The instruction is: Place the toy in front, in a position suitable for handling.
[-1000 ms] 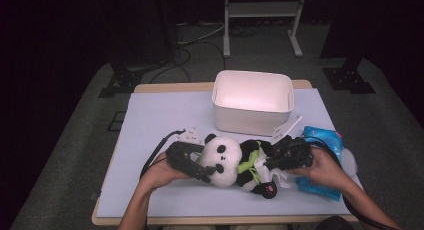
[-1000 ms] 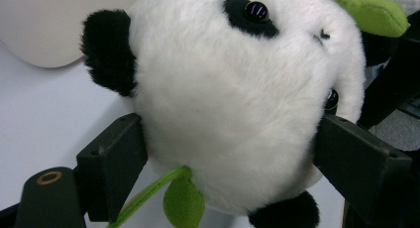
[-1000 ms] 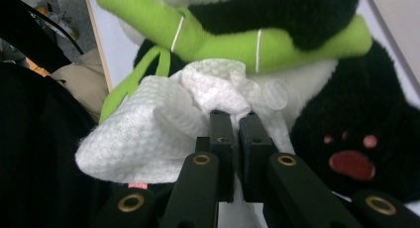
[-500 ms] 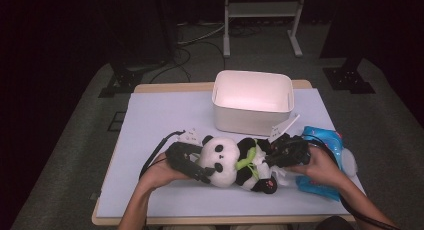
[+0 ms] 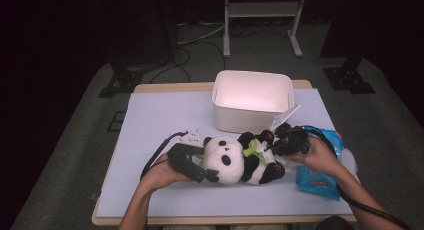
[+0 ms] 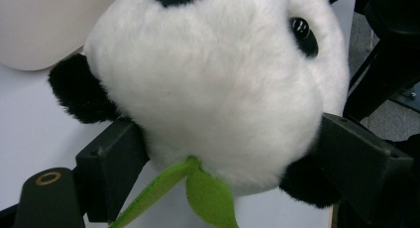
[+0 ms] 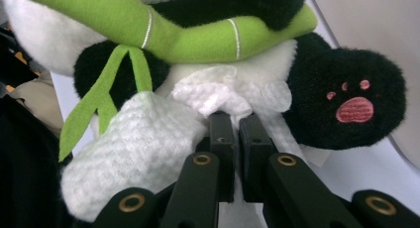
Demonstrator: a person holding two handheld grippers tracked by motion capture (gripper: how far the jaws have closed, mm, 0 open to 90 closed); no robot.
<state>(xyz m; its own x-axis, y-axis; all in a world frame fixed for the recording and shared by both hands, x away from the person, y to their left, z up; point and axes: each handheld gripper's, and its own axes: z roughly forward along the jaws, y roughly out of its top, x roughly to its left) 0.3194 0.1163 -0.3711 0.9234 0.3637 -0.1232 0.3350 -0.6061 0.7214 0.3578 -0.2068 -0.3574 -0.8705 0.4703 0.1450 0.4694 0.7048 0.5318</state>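
A: What has changed in the last second?

B: Very little. The wipe [image 7: 148, 139] is seen pressed a touch further toward the toy's white belly than a second ago, with the right hand [image 5: 320, 157] shifted slightly toward 9 o'clock. The left hand [image 5: 162, 172] is found where it was. A wiping stroke is judged to be under way, not finished.

A: How are the tools set?

B: The left gripper [image 6: 228, 153] is spread wide, and the plush panda's [image 5: 240, 160] head is clamped between its pads. The right gripper [image 7: 236, 126] is pressed together, with a crumpled white wet wipe pinched at its tips.

A: Where is the panda?

B: It is laid on its side near the front edge of the table [image 5: 160, 115], head toward 9 o'clock, feet toward 3 o'clock. At 12 o'clock beyond it, a white plastic bin [image 5: 252, 97] is set. A blue pack of wipes [image 5: 320, 180] is lain at 3 o'clock under the right hand.

A: And its look?

B: Fluffy white fur, black ears and limbs, glossy black eyes. A green felt bamboo stalk [image 7: 198, 32] with leaves is held across the chest, and pink toe marks are stitched on a black paw [image 7: 349, 96].
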